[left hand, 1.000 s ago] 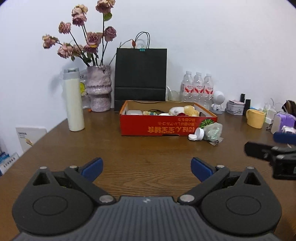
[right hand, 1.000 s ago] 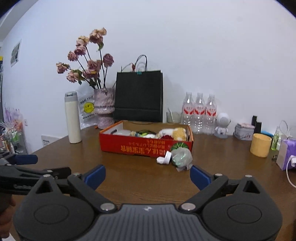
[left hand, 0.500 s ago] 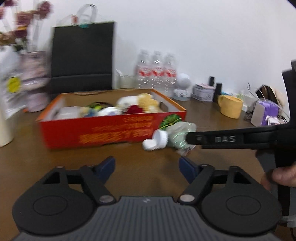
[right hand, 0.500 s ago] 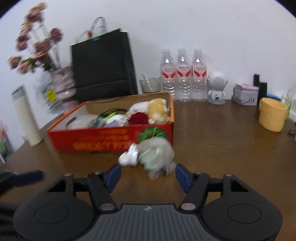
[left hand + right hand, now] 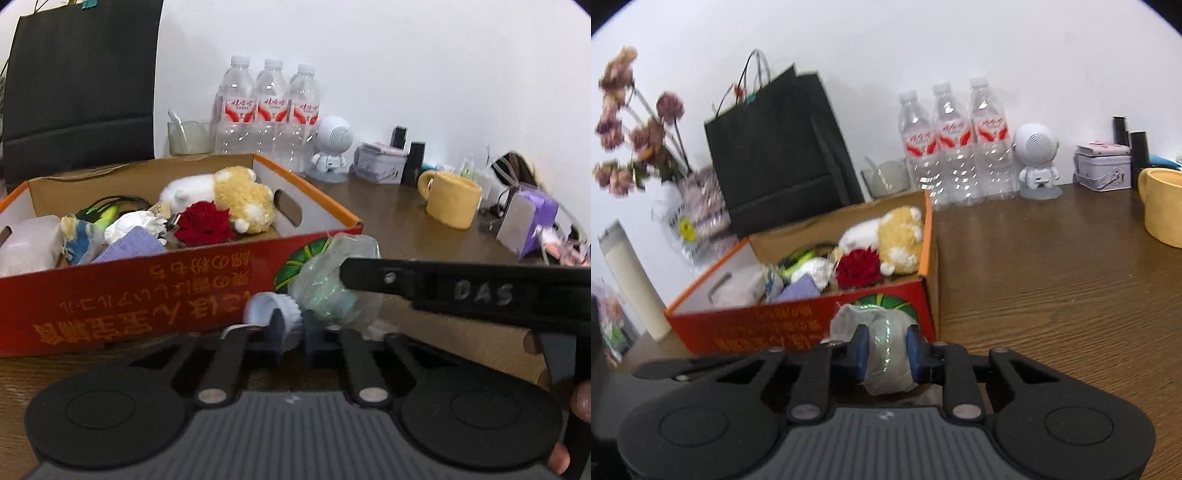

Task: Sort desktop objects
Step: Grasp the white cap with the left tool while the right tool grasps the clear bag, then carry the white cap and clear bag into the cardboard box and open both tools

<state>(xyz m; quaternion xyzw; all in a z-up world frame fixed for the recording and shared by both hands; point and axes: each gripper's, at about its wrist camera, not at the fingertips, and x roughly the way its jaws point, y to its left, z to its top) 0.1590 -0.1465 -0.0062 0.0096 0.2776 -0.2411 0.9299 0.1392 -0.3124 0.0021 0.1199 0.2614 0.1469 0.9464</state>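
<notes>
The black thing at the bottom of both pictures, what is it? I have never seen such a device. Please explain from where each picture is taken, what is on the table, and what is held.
It is a hand-held gripper with two fingers; a person carries one in each hand. Each picture comes from a camera on one gripper, looking forward along its fingers. The left gripper is closing on the white cap of a crushed bottle; the right gripper pinches its body. On the table stand a red box holding a plush toy and a rose, three water bottles and a yellow mug.
</notes>
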